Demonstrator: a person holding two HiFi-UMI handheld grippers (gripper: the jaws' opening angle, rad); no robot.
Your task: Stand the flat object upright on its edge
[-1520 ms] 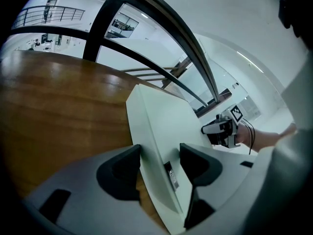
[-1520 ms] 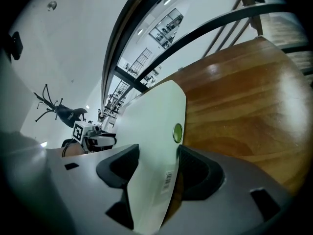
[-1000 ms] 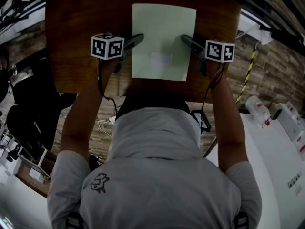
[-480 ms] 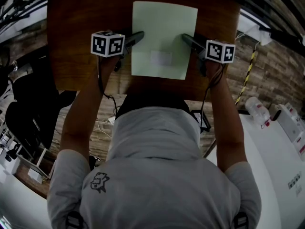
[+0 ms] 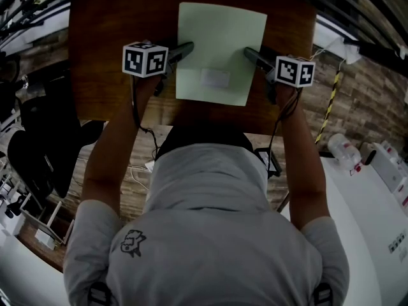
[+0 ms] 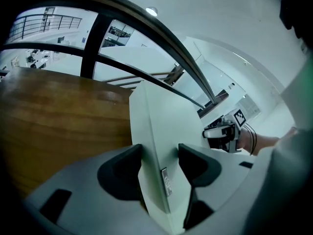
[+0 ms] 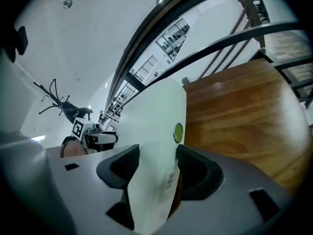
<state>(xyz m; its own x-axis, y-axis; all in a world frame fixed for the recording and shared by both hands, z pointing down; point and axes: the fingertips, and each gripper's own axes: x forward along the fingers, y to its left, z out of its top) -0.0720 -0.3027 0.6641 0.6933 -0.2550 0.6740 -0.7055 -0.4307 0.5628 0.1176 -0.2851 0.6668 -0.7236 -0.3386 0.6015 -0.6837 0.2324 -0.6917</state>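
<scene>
A pale green flat box (image 5: pixel 220 37) with a white label hangs over the brown wooden table (image 5: pixel 108 62), held by its two side edges. My left gripper (image 5: pixel 183 50) grips its left edge; the jaws have just been closing a little, and both pads press on the edge (image 6: pixel 156 126) between them (image 6: pixel 160 153). My right gripper (image 5: pixel 252 55) grips the opposite edge, which bears a green dot and a barcode (image 7: pixel 156 126), with pads on both faces (image 7: pixel 157 158). Each gripper view shows the other gripper across the box. The box lies nearly flat, its near edge raised.
The table's front edge runs just before the person's head. A black chair (image 5: pixel 44 152) stands at the left. A white bench with bottles (image 5: pixel 347 148) is at the right, with yellow-black tape (image 5: pixel 331 101) near it. Bare wood (image 7: pixel 234 116) lies on either side of the box.
Both grippers have risen slightly with the box between them. The box has shifted a little up and to the right in the head view.
</scene>
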